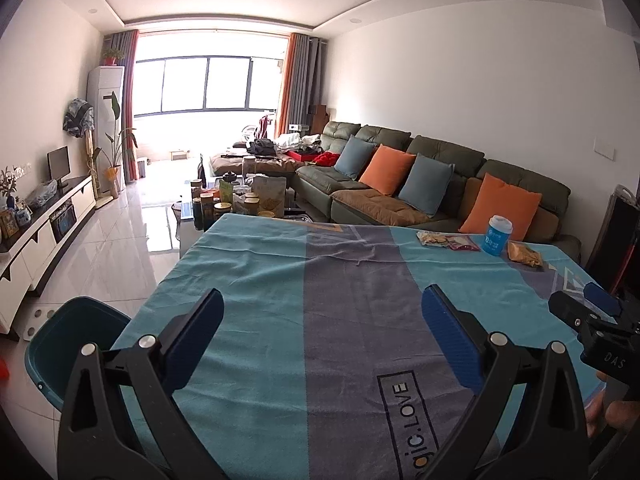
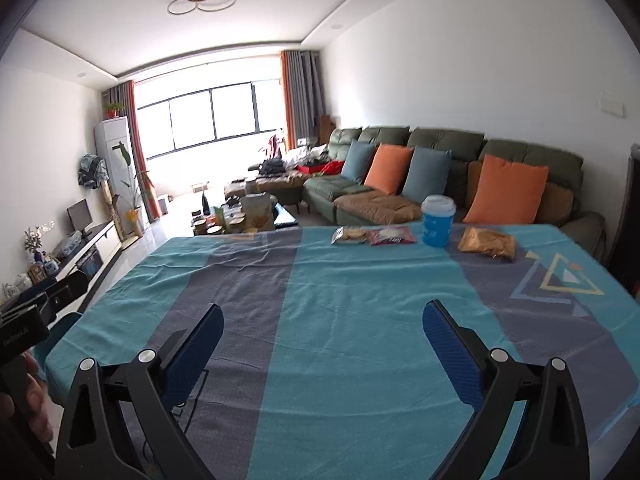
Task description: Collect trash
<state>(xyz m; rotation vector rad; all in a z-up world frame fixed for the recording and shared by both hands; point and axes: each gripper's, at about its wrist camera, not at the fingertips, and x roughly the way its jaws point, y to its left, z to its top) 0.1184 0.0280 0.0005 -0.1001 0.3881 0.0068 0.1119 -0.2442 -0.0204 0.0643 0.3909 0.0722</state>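
Both grippers: left gripper (image 1: 322,312) and right gripper (image 2: 323,326) spread wide, holding nothing.
Trash: blue cup (image 2: 438,221) between pink wrapper (image 2: 392,236) and orange bag (image 2: 486,243).

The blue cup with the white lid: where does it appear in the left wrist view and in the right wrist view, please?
Left wrist view: the blue cup stands at the far right of the table, before an orange cushion.
Right wrist view: the blue cup stands at the far edge, right of centre, between the red wrapper and the brown bag.
Shared landmark: the same orange cushion.
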